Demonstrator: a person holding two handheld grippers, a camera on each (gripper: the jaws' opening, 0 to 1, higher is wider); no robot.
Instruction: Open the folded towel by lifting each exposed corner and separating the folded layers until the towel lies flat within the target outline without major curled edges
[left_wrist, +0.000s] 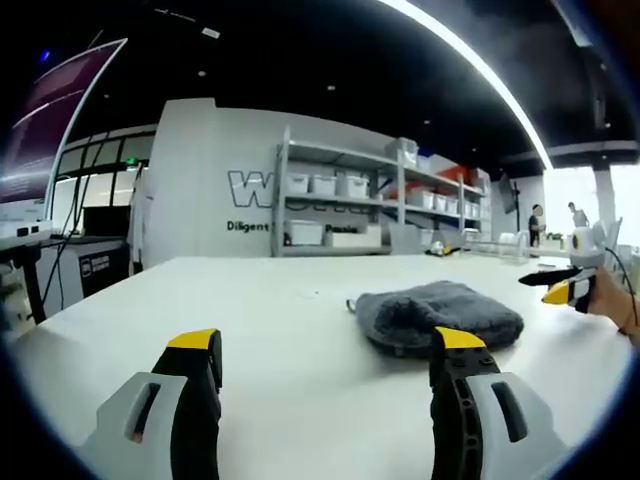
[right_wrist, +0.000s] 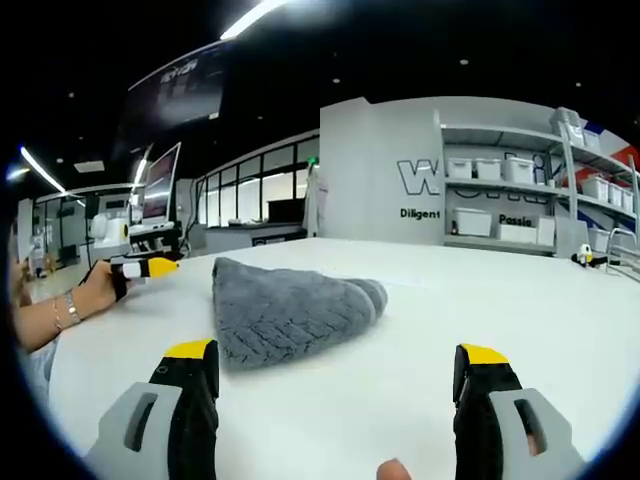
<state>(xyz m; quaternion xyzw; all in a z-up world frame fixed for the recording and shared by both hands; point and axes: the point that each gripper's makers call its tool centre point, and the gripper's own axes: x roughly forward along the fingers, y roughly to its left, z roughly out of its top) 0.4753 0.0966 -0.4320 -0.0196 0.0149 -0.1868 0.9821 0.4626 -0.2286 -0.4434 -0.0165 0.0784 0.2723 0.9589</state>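
A folded grey towel (left_wrist: 436, 314) lies bunched on the white table (left_wrist: 270, 320), ahead and to the right of my left gripper (left_wrist: 327, 345), whose jaws stand wide open with nothing between them. In the right gripper view the same towel (right_wrist: 285, 305) lies ahead and left of centre. My right gripper (right_wrist: 337, 360) is open too, jaws far apart, short of the towel. The right gripper (left_wrist: 562, 285) also comes into the left gripper view at the right edge, held in a hand. The left gripper (right_wrist: 140, 268) comes in from the left of the right gripper view, above the table edge.
Metal shelves with white bins (left_wrist: 345, 200) stand behind the table against a lettered wall. A person's hand with a bracelet (right_wrist: 62, 305) shows at the left. Monitors and desks (right_wrist: 150, 205) stand further back. Broad bare table surface surrounds the towel.
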